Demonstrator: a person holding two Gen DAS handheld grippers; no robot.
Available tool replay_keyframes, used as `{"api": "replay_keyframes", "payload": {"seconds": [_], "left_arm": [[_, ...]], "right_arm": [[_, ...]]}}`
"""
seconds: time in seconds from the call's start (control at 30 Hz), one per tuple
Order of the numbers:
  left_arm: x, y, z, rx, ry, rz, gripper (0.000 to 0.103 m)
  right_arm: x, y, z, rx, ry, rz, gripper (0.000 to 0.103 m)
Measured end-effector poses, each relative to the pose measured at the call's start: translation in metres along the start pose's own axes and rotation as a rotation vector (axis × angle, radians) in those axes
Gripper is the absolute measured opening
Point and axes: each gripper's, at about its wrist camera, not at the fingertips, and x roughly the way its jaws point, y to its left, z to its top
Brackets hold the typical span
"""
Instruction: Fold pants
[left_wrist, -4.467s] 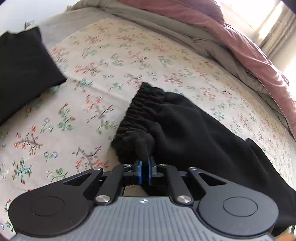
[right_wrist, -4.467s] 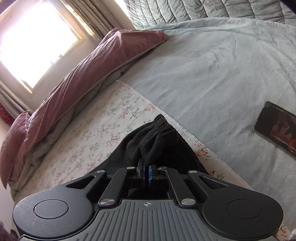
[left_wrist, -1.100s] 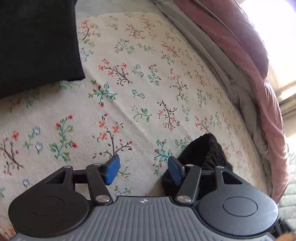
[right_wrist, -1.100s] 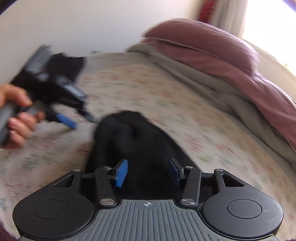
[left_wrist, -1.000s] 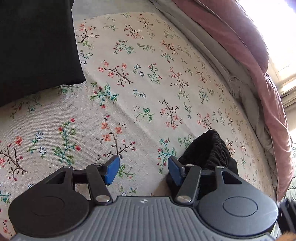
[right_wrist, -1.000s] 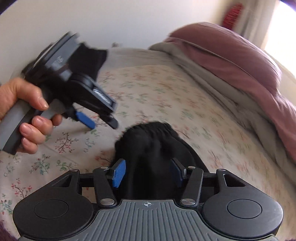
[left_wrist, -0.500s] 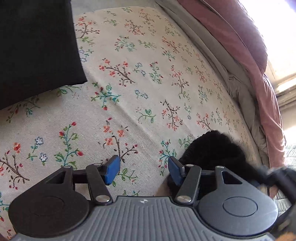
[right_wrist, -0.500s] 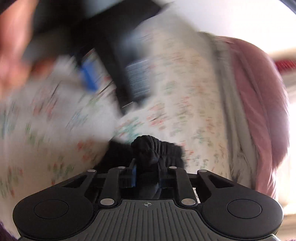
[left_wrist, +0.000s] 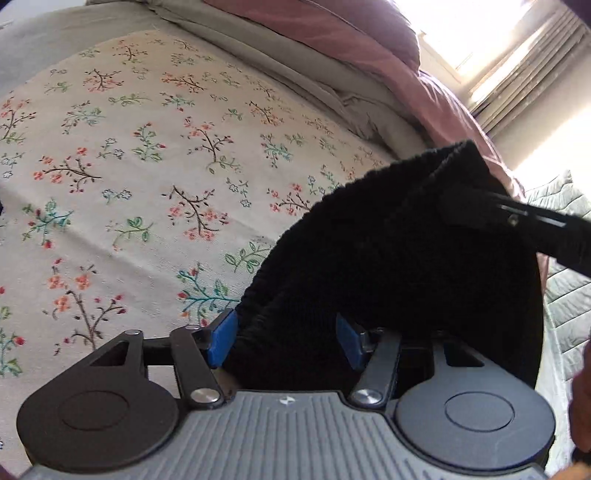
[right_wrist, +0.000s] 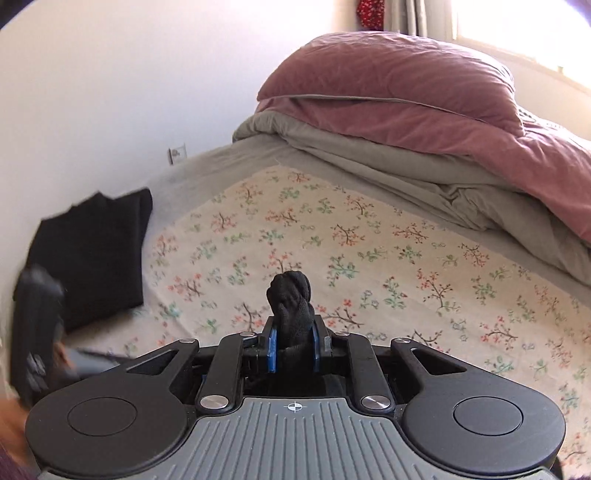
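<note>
Right gripper (right_wrist: 293, 350): fingers clamped on a bunched fold of the black pants (left_wrist: 388, 266), lifted above the floral sheet (left_wrist: 147, 166). Left gripper (left_wrist: 284, 338): blue fingers (left_wrist: 221, 338) wide apart and opening a little, pants fabric between them, pads not pressing. Pants hang at the sheet's near right edge. Folded black garment (right_wrist: 96, 258) lies at the sheet's far left corner; pink duvet (right_wrist: 406, 103) behind the sheet. No readable writing or labels.

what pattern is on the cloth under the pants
Small flower sprigs on cream cloth, clearest in the left wrist view.
</note>
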Motion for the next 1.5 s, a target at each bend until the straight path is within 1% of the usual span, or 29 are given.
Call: {"api": "replay_keyframes", "payload": {"seconds": [0.03,0.07,0.13,0.17,0.27,0.37,0.43,0.47,0.5,0.53,0.63,0.7,0.73,0.8,0.87,0.93,1.0,1.07,1.1,1.13,1.2,1.23,1.27,1.33,1.37,1.4,1.43,1.5], "left_arm": [[0.003,-0.003,0.000,0.002,-0.008,0.009,0.076],[0.006,-0.005,0.000,-0.004,-0.015,0.001,0.077],[0.007,-0.008,0.001,-0.013,-0.035,-0.018,0.077],[0.009,-0.011,0.002,-0.002,-0.039,-0.015,0.077],[0.016,-0.019,0.006,0.030,-0.065,0.063,0.079],[0.021,-0.018,0.006,0.016,-0.040,0.117,0.080],[0.027,-0.012,0.006,0.031,-0.010,0.230,0.078],[0.026,-0.007,0.006,0.029,-0.018,0.235,0.078],[0.025,-0.003,0.007,0.013,-0.020,0.219,0.077],[0.023,0.001,0.009,-0.004,-0.018,0.213,0.075],[0.020,0.007,0.012,-0.029,-0.015,0.209,0.075],[0.016,0.014,0.016,-0.069,-0.007,0.199,0.075],[0.011,0.020,0.019,-0.104,-0.008,0.199,0.075],[0.000,0.032,0.024,-0.182,-0.021,0.193,0.075],[-0.011,0.046,0.029,-0.249,-0.039,0.184,0.075],[-0.016,0.058,0.030,-0.298,-0.037,0.164,0.075],[-0.022,0.065,0.029,-0.344,-0.032,0.129,0.075],[-0.028,0.071,0.028,-0.368,-0.037,0.114,0.075],[-0.029,0.071,0.028,-0.365,-0.037,0.118,0.075],[-0.031,0.072,0.028,-0.359,-0.034,0.124,0.075],[-0.033,0.071,0.028,-0.357,-0.026,0.113,0.076],[-0.035,0.072,0.028,-0.361,-0.021,0.099,0.078],[-0.037,0.071,0.027,-0.368,-0.015,0.085,0.079],[-0.043,0.070,0.025,-0.382,-0.001,0.049,0.086],[-0.046,0.068,0.024,-0.383,0.002,0.028,0.087],[-0.048,0.065,0.022,-0.375,0.003,0.010,0.090],[-0.050,0.061,0.020,-0.360,0.007,-0.002,0.095],[-0.050,0.053,0.016,-0.329,0.024,-0.010,0.099]], "right_arm": [[0.000,0.000,0.000,0.000,-0.001,-0.004,0.017],[-0.001,0.001,-0.003,0.003,0.000,-0.002,0.017],[-0.002,0.003,-0.007,0.020,0.000,0.032,0.017],[-0.003,0.003,-0.009,0.027,-0.004,0.050,0.017],[-0.008,0.002,-0.016,0.059,-0.026,0.073,0.017],[-0.008,-0.003,-0.022,0.120,-0.036,0.102,0.018],[-0.007,-0.004,-0.025,0.128,-0.041,0.098,0.018],[-0.006,-0.005,-0.025,0.133,-0.043,0.098,0.017],[-0.005,-0.005,-0.026,0.132,-0.048,0.095,0.017],[-0.005,-0.003,-0.027,0.119,-0.053,0.087,0.017],[-0.004,0.008,-0.030,0.064,-0.062,0.064,0.017],[-0.003,0.009,-0.032,0.066,-0.072,0.051,0.017],[-0.003,0.009,-0.033,0.066,-0.079,0.034,0.017],[-0.004,0.018,-0.038,0.012,-0.097,-0.032,0.017],[-0.004,0.036,-0.048,-0.067,-0.110,-0.065,0.017],[0.005,0.060,-0.063,-0.149,-0.096,-0.087,0.017],[0.022,0.087,-0.082,-0.241,-0.064,-0.127,0.018],[0.041,0.112,-0.103,-0.339,-0.033,-0.176,0.019],[0.051,0.123,-0.113,-0.392,-0.023,-0.208,0.021],[0.059,0.130,-0.123,-0.428,-0.012,-0.231,0.026],[0.066,0.138,-0.132,-0.450,-0.019,-0.266,0.027],[0.066,0.137,-0.130,-0.431,-0.021,-0.265,0.030],[0.063,0.132,-0.126,-0.386,-0.019,-0.239,0.033],[0.051,0.115,-0.114,-0.250,-0.012,-0.140,0.049],[0.042,0.105,-0.109,-0.186,-0.014,-0.098,0.051],[0.029,0.096,-0.106,-0.113,-0.026,-0.063,0.051],[0.013,0.083,-0.106,-0.042,-0.049,-0.032,0.055],[-0.022,0.058,-0.117,0.068,-0.083,0.019,0.063]]}}
